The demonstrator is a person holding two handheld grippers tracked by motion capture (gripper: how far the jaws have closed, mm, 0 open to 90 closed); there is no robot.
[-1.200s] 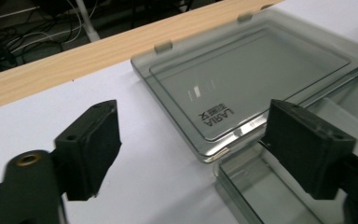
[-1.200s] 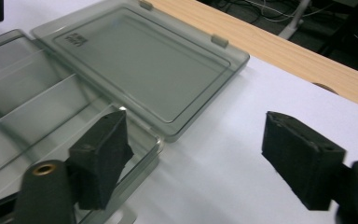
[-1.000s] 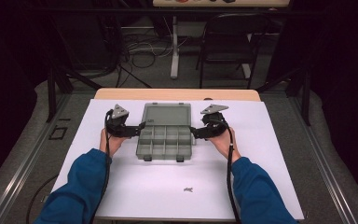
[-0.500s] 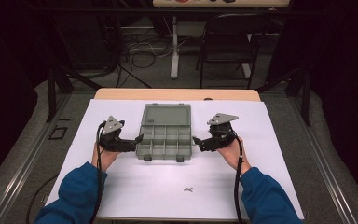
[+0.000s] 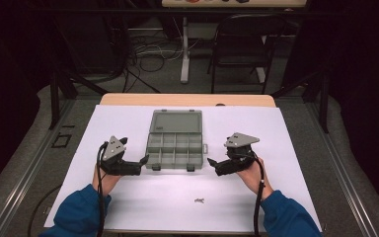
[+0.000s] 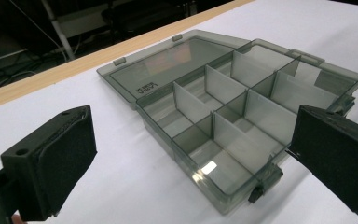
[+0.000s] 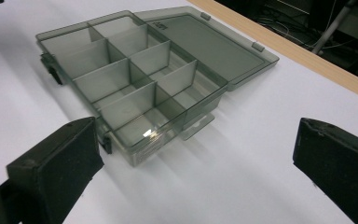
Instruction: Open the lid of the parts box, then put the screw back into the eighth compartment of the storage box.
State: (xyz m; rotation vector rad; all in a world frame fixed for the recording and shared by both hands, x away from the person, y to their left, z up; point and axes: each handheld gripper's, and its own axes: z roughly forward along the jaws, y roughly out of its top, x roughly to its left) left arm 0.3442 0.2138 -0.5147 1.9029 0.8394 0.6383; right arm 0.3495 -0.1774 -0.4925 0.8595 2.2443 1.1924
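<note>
A: High view, entry one: the organizer box lies mid-table on the white sheet, lid folded flat on its far side, compartments bare. Left gripper sits just beside the box's left edge, right gripper near its right edge; neither touches it.

B: Jaws?

A: Both sets have just been opening and stand spread wide, nothing between them. Left gripper view: box ahead, one front latch near the right jaw. Right gripper view: box ahead, slightly left.

B: Other items?

A: Small dark object on the sheet, nearer the person; too small to identify.
</note>
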